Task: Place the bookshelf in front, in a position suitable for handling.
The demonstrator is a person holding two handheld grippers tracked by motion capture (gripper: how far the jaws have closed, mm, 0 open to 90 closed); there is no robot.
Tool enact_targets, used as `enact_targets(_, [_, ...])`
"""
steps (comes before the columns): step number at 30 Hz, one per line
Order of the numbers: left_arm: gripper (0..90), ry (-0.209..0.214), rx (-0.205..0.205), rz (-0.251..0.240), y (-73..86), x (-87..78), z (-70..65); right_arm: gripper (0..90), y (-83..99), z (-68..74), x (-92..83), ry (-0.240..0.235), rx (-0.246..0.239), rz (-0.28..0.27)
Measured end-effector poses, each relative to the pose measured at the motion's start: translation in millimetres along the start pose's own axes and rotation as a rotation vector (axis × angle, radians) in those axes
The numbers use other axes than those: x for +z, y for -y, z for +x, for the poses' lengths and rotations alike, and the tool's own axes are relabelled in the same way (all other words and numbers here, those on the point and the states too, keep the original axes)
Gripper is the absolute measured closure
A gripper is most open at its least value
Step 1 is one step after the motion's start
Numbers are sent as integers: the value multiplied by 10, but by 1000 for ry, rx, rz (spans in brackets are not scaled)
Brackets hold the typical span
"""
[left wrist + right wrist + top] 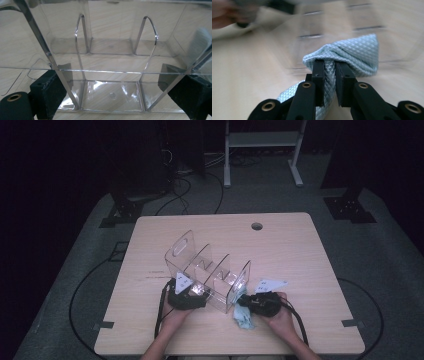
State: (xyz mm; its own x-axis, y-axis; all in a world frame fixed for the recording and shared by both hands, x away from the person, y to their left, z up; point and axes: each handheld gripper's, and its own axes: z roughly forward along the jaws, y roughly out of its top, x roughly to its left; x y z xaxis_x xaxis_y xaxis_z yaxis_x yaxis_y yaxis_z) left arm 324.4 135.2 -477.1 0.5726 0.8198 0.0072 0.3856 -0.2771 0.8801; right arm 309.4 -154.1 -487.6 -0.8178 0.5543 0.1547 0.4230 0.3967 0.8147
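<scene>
Dark floor and trailing cables surround a pale wooden table [280, 245], where the work sits at the near edge. Clenched on a bunched fold of pale blue quilted cloth [352, 53], the right gripper [252, 302] holds it against the near end wall of the clear acrylic organizer [207, 265], as if wiping it. The left gripper [117, 100] has its jaws spread wide around the organizer's near end, the pads at the outer walls, apparently bracing it; whether they press firmly I cannot tell. Beyond the jaws stand the clear dividers [81, 35], upright. The risk, as I judge it, is that a hard wipe pushes the light organizer sideways out of a loose brace, or that the cloth slips from the narrow pinch and drags on the tabletop.
</scene>
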Motion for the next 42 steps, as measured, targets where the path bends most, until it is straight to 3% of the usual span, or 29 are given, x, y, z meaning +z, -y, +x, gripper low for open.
enact_targets(3, [83,5,-4,2,4,-4,8,785,23,206,41,-96,-41,16])
enact_targets(6, [83,9,-1,5,3,-9,15,786,29,223,54,-105,-60,27])
enact_targets(9, [84,9,-1,9,2,-14,15,785,32,93,46,-62,-47,24])
enact_targets(15, [84,23,11,15,8,-42,-2,784,17,-314,-41,102,70,-4])
enact_targets(17, [84,29,16,18,9,-54,-12,784,31,-408,-67,123,106,-14])
enact_targets(19, [83,28,16,17,13,-59,-17,783,43,-418,-81,128,111,-14])
enact_targets(24, [83,25,13,18,20,-74,-28,786,26,-299,-74,51,62,-1])
enact_targets(26, [84,27,13,21,21,-79,-28,787,25,-331,-81,58,71,-1])
enact_targets(30, [84,36,20,20,24,-89,-34,787,46,-472,-110,126,130,-28])
enact_targets(32, [83,35,24,20,23,-91,-40,788,65,-508,-127,126,152,-31])
enact_targets(36, [83,38,19,19,31,-92,-33,788,35,-462,-148,126,142,-44])
enact_targets(40, [83,41,26,17,27,-90,-41,790,-68,-423,-282,124,123,-120])
enact_targets(42, [83,43,25,16,27,-89,-49,790,-80,-435,-316,131,125,-132])
